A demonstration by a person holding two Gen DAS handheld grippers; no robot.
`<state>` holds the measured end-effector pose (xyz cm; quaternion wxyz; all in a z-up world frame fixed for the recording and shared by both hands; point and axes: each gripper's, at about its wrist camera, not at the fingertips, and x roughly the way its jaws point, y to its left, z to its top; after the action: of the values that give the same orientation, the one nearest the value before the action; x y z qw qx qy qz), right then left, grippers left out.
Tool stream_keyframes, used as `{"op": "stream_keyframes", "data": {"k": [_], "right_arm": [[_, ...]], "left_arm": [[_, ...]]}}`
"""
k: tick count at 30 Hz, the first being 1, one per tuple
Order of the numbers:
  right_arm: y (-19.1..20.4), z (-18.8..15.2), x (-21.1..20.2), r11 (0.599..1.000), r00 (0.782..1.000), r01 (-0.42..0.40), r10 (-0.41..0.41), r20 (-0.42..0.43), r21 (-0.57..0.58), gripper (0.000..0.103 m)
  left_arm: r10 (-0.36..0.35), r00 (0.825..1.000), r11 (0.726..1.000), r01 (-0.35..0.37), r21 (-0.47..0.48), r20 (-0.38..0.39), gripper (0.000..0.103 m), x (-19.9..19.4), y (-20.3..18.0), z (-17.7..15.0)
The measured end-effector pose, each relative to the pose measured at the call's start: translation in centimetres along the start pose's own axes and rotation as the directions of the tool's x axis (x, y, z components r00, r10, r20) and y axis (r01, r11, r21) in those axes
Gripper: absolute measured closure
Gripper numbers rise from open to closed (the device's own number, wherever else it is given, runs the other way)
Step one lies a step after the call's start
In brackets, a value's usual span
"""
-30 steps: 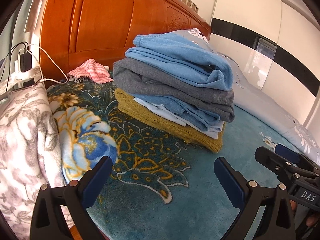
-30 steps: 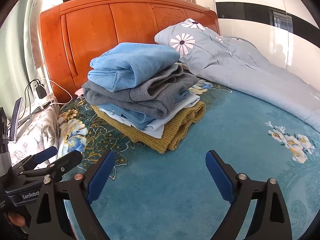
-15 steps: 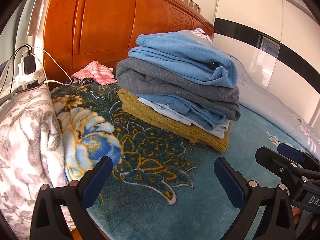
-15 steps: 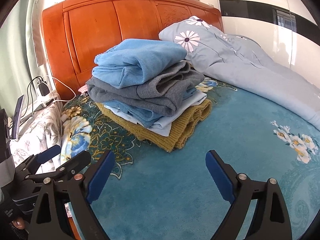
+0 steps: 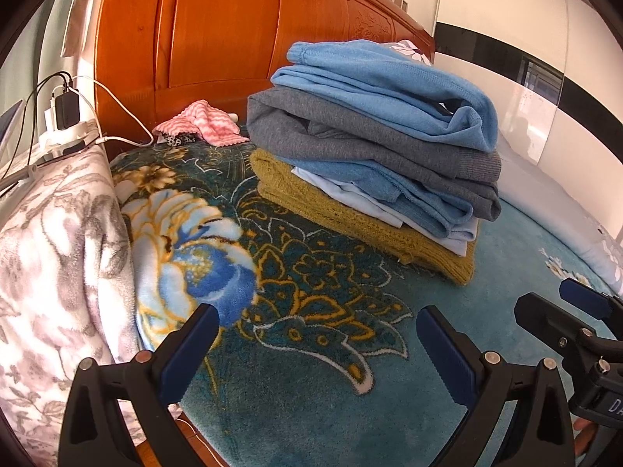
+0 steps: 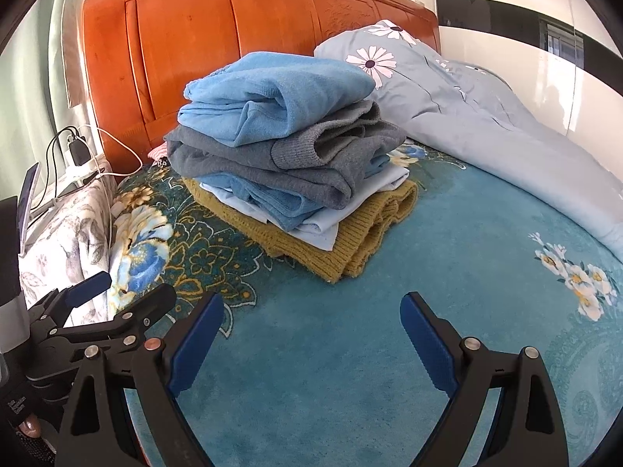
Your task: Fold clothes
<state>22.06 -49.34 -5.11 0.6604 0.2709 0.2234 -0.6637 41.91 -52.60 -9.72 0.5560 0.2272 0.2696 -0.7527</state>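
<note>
A stack of folded clothes (image 5: 373, 148) (image 6: 288, 155) sits on the teal floral blanket (image 5: 311, 389) (image 6: 350, 350) near the headboard: a light blue top uppermost, a grey sweater under it, more blue and white pieces, and a mustard knit at the bottom. My left gripper (image 5: 317, 334) stands open over the blanket, short of the stack, with nothing between its fingers. My right gripper (image 6: 311, 321) is open too, empty, in front of the stack. Each gripper shows at the edge of the other's view.
An orange wooden headboard (image 5: 218, 27) rises behind the stack. A pink striped cloth (image 5: 198, 122) lies at its foot. A grey floral quilt (image 5: 50, 253) lies left, with a charger and cables (image 5: 66, 109) beyond. A pale blue daisy-print duvet (image 6: 467, 109) lies right.
Both grippers have drifted a little nearer the stack and to the left, so the stack looms larger. Both stay open and empty.
</note>
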Motion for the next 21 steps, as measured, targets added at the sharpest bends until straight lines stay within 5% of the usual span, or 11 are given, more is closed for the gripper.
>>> {"op": "stream_keyframes", "data": {"k": [21], "right_arm": [[0.7, -0.2, 0.9, 0.999, 0.999, 0.016, -0.017, -0.035, -0.028, 0.010]], "left_arm": [[0.017, 0.999, 1.000, -0.017, 0.003, -0.036, 0.000, 1.1, 0.1, -0.7]]}}
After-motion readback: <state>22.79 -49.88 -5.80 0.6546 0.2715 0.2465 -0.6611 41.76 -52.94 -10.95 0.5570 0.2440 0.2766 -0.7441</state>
